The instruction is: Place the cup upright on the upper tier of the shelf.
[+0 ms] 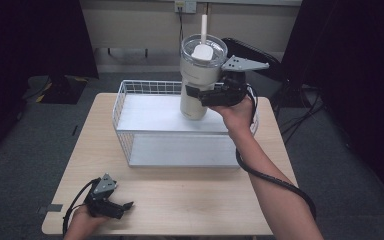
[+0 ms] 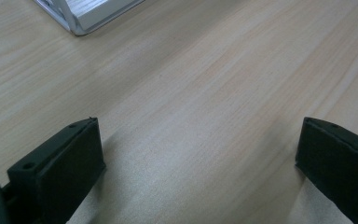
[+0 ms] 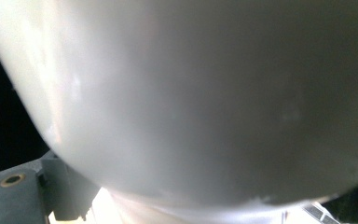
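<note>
1. right tool [image 1: 203,95] grips a cream tumbler [image 1: 198,80] with straw, lifted above the white wire basket [image 1: 121,107].
2. left tool [image 1: 121,208] rests on the desk [image 1: 190,200], jaws spread wide, holding nothing.

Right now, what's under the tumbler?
The tumbler, held by the right gripper, hangs over the white wire basket; beneath it shows the basket's pale floor. The spot straight below is covered.
</note>
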The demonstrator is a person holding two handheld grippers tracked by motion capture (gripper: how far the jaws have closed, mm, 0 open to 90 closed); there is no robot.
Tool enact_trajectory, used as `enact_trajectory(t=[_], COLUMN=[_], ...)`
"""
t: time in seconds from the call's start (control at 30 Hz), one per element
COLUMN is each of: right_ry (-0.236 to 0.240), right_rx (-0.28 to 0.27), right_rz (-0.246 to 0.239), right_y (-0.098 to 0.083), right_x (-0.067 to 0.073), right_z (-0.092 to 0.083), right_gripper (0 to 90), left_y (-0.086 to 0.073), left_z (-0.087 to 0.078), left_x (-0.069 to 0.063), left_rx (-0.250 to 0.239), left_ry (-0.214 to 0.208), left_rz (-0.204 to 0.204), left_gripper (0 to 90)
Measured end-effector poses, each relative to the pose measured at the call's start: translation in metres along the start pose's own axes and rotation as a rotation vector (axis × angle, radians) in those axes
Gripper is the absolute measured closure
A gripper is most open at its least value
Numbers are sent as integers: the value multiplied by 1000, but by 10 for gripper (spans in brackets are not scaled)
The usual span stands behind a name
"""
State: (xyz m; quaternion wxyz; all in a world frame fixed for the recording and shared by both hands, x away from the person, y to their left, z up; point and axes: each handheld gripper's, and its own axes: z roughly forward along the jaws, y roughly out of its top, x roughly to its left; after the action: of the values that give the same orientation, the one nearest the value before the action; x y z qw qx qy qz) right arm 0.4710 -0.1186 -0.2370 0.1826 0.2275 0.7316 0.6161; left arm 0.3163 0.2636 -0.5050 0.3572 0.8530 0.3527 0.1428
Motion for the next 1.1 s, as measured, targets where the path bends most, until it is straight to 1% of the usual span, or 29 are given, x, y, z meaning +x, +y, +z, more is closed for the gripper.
enact_trajectory(t=[0.27, 0.4, 0.63, 0.83, 1.03, 1.1], right_ry=[-32, -32, -41, -50, -59, -58], right_rx=[-3, -3, 21, 17, 29, 24], right_rz=[-4, 3, -10, 15, 10, 14], right_y=[-3, -2, -4, -9, -15, -16], right_x=[-4, -6, -8, -10, -11, -12], right_z=[4, 5, 10, 13, 15, 15], right_gripper=[104, 103, 103, 103, 103, 103], left_y=[0, 0, 0, 0, 0, 0], left_z=[0, 0, 0, 0, 0, 0], left_x=[0, 0, 0, 0, 0, 0], left_rx=[0, 0, 0, 0, 0, 0], left_ry=[0, 0, 0, 0, 0, 0], left_rz=[0, 0, 1, 0, 0, 1], left_gripper=[0, 1, 0, 0, 1, 1])
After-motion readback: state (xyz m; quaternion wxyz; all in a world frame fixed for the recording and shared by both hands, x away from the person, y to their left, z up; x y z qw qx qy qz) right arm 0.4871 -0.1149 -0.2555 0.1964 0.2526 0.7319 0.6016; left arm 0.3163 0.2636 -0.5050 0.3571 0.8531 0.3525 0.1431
